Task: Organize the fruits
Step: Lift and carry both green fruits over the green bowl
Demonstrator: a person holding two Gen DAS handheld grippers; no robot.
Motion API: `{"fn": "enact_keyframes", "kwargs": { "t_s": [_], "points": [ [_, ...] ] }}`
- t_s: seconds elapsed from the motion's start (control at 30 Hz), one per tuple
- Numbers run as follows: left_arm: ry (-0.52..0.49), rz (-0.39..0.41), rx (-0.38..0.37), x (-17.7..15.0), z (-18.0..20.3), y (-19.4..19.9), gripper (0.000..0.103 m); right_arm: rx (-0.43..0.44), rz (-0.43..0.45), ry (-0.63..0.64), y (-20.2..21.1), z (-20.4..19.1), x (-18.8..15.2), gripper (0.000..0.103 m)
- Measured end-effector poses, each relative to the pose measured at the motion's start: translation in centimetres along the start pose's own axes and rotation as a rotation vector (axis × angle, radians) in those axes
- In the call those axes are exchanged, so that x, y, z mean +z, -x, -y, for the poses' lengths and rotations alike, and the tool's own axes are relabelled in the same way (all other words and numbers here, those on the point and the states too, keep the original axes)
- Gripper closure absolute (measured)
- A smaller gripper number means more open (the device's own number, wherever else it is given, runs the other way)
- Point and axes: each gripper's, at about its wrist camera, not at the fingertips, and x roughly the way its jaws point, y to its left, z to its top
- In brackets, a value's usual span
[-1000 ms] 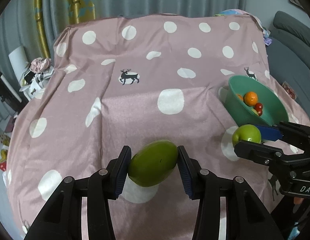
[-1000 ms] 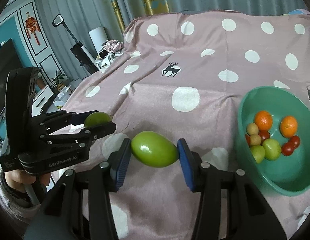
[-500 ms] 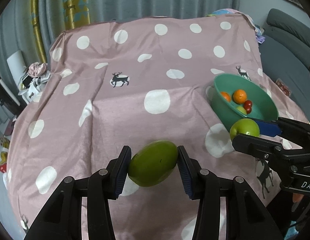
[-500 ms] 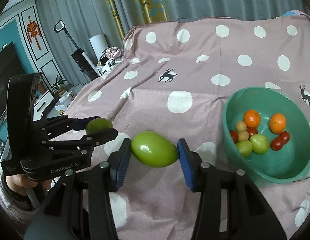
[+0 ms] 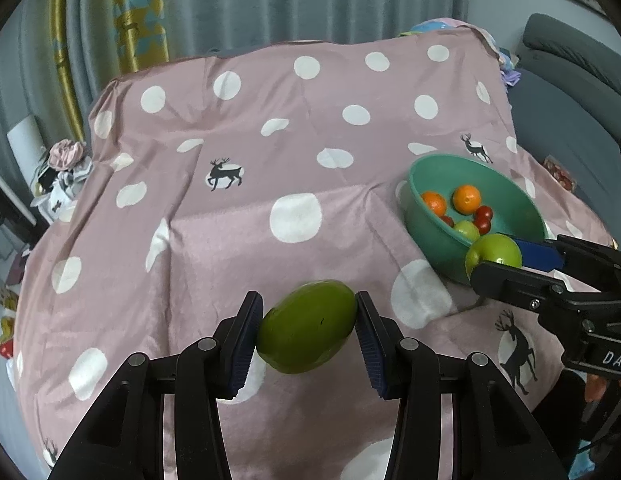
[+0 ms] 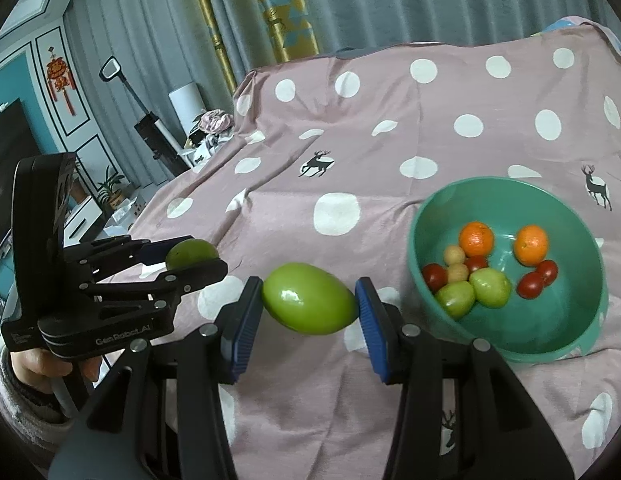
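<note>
Transport step: left tongs (image 5: 306,332) clenched on dull green oval fruit (image 5: 306,330) at lower centre, right tongs (image 6: 308,306) clenched on glossy green oval fruit (image 6: 309,304); next, carry above teal plastic bowl (image 6: 506,344) at right, then release.

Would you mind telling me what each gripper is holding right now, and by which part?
Each holds a green fruit. The left gripper clamps the dull green fruit across its sides; the right gripper pinches the glossy green fruit at its two ends.

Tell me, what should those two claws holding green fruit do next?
Probably carry the right claw over the green bowl and let its light green fruit go first: it is nearer the bowl, which already holds the other fruit.
</note>
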Motion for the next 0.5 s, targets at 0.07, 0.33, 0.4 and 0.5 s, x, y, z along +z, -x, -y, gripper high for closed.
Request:
{"fn": "enact_keyframes", "kwargs": {
  "t_s": [0.07,0.33,0.4,0.5],
  "points": [
    [-0.003,0.001,-0.002,0.1,0.1,0.0,0.055,-0.006,0.005,-0.009,0.2,0.4,-0.1,0.055],
    [-0.022,0.008,-0.004,0.9,1.0,-0.1,0.055,-0.029,0.024,-0.035,0.8,1.7,0.0,0.055],
    [-0.029,0.010,-0.003,1.1,1.2,-0.1,0.055,-0.034,0.029,-0.041,1.0,2.0,-0.1,0.055],
    [-0.044,0.013,-0.004,1.5,1.7,-0.1,0.055,-0.039,0.033,-0.049,1.1,2.4,0.0,0.055]
  ]
}}
